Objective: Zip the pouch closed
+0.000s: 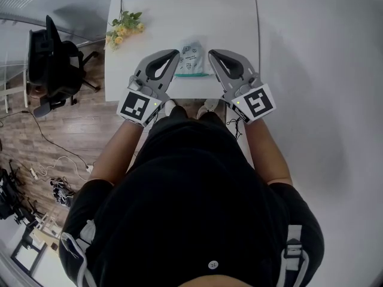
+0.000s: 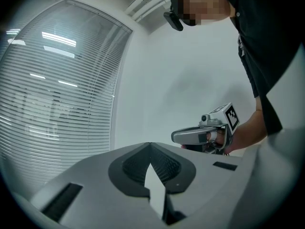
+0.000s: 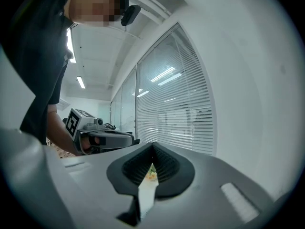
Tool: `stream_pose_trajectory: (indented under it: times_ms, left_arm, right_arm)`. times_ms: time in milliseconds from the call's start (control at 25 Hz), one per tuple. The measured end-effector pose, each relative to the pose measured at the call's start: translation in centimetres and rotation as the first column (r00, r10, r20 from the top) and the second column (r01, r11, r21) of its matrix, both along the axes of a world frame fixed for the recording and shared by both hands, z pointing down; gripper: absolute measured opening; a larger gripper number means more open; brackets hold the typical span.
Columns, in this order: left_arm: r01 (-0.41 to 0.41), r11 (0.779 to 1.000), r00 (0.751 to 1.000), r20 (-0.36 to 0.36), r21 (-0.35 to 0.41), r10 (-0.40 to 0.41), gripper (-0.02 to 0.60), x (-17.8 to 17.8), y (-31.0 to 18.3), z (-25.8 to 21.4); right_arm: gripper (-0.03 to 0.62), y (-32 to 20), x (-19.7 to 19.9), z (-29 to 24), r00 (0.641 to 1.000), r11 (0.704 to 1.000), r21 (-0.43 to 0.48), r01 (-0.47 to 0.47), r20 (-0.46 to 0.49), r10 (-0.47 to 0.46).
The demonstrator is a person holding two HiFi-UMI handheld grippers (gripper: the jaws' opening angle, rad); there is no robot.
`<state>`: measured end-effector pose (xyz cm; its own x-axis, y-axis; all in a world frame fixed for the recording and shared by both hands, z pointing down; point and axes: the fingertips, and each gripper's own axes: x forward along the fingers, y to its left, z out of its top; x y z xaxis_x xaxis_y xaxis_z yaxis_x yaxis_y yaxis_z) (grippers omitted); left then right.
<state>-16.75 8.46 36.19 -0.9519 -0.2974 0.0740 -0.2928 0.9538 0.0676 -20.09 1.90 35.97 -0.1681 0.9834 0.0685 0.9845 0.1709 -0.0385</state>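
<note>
The pouch point(image 1: 191, 58) lies on the table point(image 1: 239, 17), in the upper middle of the head view. The left hand-held gripper point(image 1: 170, 60) and right hand-held gripper point(image 1: 216, 60) flank it, level, each with jaws pressed together on nothing. This looks like a parked pose on either side of the work. The zip is too small to tell whether it is open or closed.

White table point(image 1: 239, 23), top surface plain. Small bunch of yellow flowers point(image 1: 124, 28) lying at its far left corner. Black office chair point(image 1: 52, 64) left of table on wood floor point(image 1: 30, 136). Loose cables point(image 1: 60, 160) trailing across floor. Slatted blinds point(image 2: 52, 104) over window.
</note>
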Motion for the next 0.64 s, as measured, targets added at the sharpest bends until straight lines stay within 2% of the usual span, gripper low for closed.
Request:
stream_pose_trajectory:
  times_ms: [640]
  left_arm:
    - [-0.003, 1.0, 1.0, -0.007, -0.017, 0.002, 0.008, -0.02, 0.19, 0.03]
  right_arm:
    - [0.009, -0.17, -0.09, -0.67, 1.0, 1.0, 0.01, 0.01, -0.007, -0.01]
